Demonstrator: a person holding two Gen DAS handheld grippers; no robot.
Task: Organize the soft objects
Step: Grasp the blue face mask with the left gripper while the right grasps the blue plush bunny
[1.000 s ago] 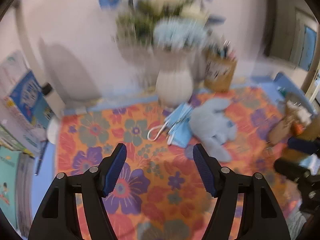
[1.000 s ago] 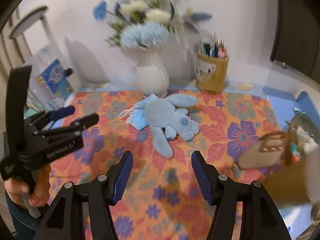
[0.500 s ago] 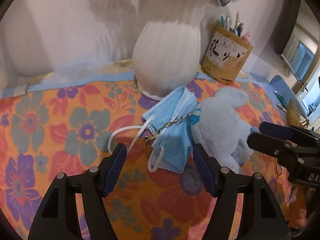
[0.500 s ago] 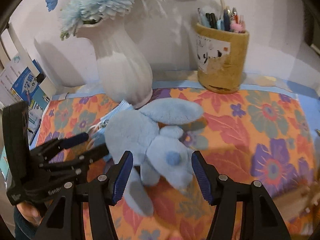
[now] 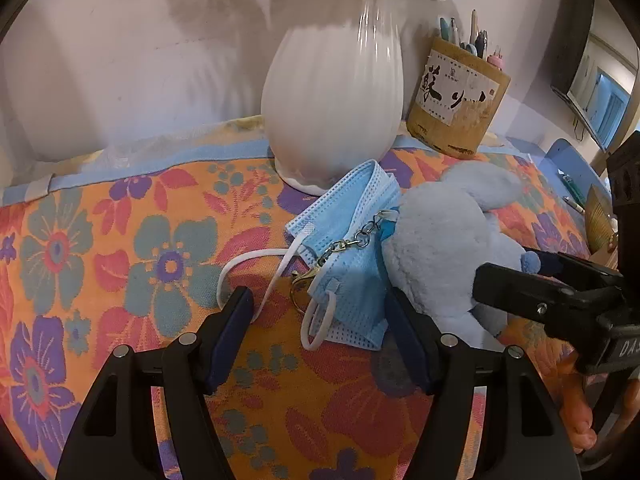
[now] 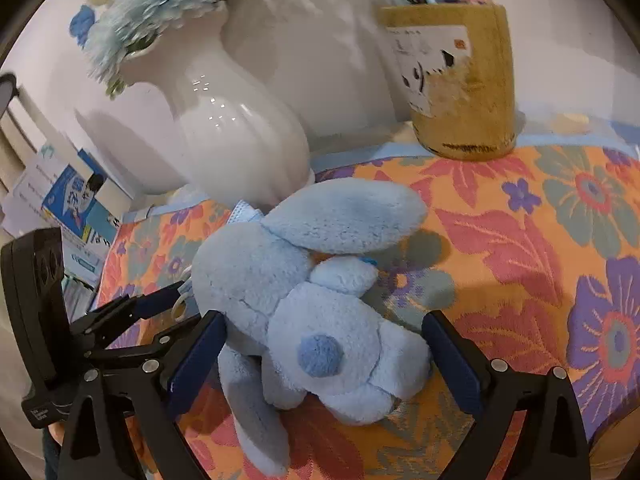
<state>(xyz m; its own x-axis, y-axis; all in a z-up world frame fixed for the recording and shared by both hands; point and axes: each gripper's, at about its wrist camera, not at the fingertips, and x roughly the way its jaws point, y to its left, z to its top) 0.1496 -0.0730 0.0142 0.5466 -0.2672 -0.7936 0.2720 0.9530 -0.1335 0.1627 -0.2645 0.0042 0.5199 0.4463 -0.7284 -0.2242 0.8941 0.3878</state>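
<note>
The left gripper [image 5: 320,312], spread, has come closer around the face mask [image 5: 348,248]; the right gripper [image 6: 324,344], spread, now straddles the plush bunny [image 6: 304,304] before the white vase [image 6: 236,140]. The pen holder [image 6: 460,80] holds pens.

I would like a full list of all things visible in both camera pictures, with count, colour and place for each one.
plush toy: 1, light blue, lying on the tablecloth between the right hand-held gripper's open fingers
face masks: a small stack, blue with white loops, left of the plush toy, before the vase
keychain: 1, metal, lying over the face masks
vase: 1, white, at the wall, holding flowers
flowers: several, blue and white, in the vase
pen holder: 1, tan, right of the vase, with pens
tablecloth: 1, orange with flowers, covering the table
books: several, blue and white, far left
left hand-held gripper: 1, black, open around the face masks
right hand-held gripper: 1, black, open
</note>
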